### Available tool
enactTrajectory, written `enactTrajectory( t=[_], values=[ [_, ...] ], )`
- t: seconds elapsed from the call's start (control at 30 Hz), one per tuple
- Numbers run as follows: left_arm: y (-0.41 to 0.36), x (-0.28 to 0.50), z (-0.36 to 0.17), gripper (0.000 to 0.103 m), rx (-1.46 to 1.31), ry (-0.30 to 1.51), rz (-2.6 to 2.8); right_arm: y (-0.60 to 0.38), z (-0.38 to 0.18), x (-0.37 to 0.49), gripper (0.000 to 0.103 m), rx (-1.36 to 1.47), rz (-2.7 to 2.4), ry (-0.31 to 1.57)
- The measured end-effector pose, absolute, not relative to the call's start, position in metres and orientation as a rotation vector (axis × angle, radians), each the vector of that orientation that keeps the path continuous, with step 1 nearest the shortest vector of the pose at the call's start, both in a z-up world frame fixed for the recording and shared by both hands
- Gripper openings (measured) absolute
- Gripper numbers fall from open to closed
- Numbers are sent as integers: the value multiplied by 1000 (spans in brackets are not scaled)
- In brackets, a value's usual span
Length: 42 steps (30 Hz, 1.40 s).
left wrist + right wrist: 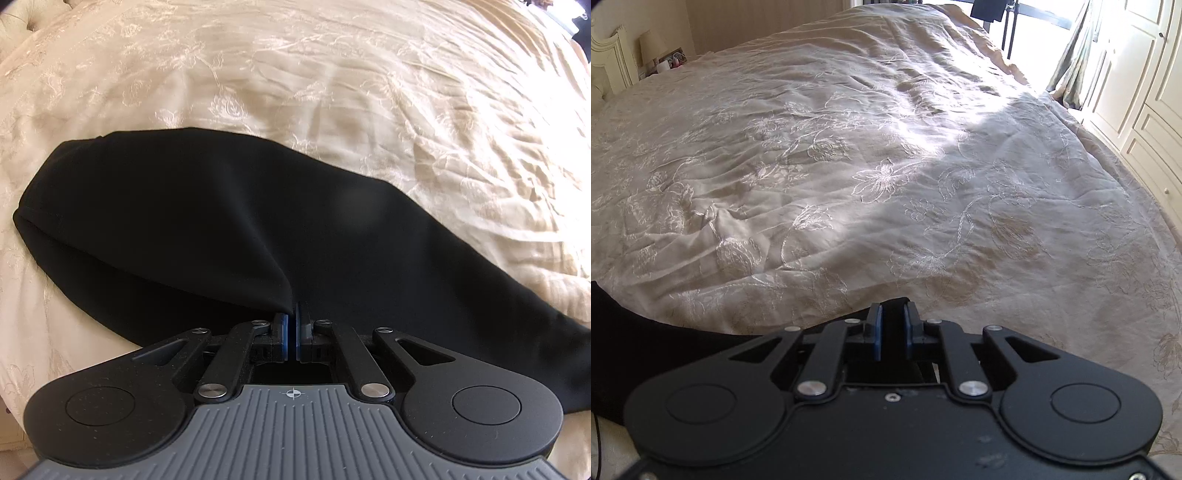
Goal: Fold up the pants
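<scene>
Black pants [221, 221] lie across a cream embroidered bedcover [332, 92], one end bunched at the left and the rest running off to the lower right. My left gripper [295, 314] points steeply down at the near edge of the pants. Its blue pads are shut together on a pinched-up fold of the black cloth. In the right wrist view the pants [646, 332] show as a dark band at the lower left. My right gripper [892, 314] has black cloth filling the narrow gap between its blue pads, which press on it.
The bedcover [886, 166] stretches far ahead, wrinkled and partly sunlit. A headboard [609, 59] and a lamp [652, 44] stand at the far left. White wardrobe doors [1145, 92], a curtain [1075, 62] and a dark stand [1012, 26] lie beyond the bed's right edge.
</scene>
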<state>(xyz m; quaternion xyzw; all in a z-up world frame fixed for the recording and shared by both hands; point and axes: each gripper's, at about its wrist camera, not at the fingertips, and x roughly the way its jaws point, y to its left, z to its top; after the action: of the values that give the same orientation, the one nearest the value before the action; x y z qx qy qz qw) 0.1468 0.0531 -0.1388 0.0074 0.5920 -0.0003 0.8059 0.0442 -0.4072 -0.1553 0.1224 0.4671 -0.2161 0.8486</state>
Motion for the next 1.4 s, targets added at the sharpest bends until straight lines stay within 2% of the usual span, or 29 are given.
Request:
enactTrajectory(
  t=[0.13, 0.2, 0.47, 0.67, 1.07, 1.2, 1.4],
  values=[
    [57, 149, -151, 7, 18, 1341, 3, -414, -177, 46, 13, 281, -493, 1059],
    [61, 146, -149, 7, 2, 1349, 5, -417, -182, 43, 22, 301, -519, 1078],
    [68, 108, -137, 7, 32, 1356, -16, -402, -154, 37, 25, 246, -584, 970],
    [101, 89, -131, 7, 25, 1354, 56, -367, -128, 47, 26, 260, -441, 895],
    [204, 142, -130, 8, 69, 1302, 115, -200, -117, 82, 28, 289, -42, 933],
    [229, 157, -134, 8, 154, 1289, 78, -128, -118, 99, 29, 265, 66, 976],
    [254, 180, -147, 8, 284, 1266, -33, -34, -133, 130, 30, 402, 171, 1066]
  ],
)
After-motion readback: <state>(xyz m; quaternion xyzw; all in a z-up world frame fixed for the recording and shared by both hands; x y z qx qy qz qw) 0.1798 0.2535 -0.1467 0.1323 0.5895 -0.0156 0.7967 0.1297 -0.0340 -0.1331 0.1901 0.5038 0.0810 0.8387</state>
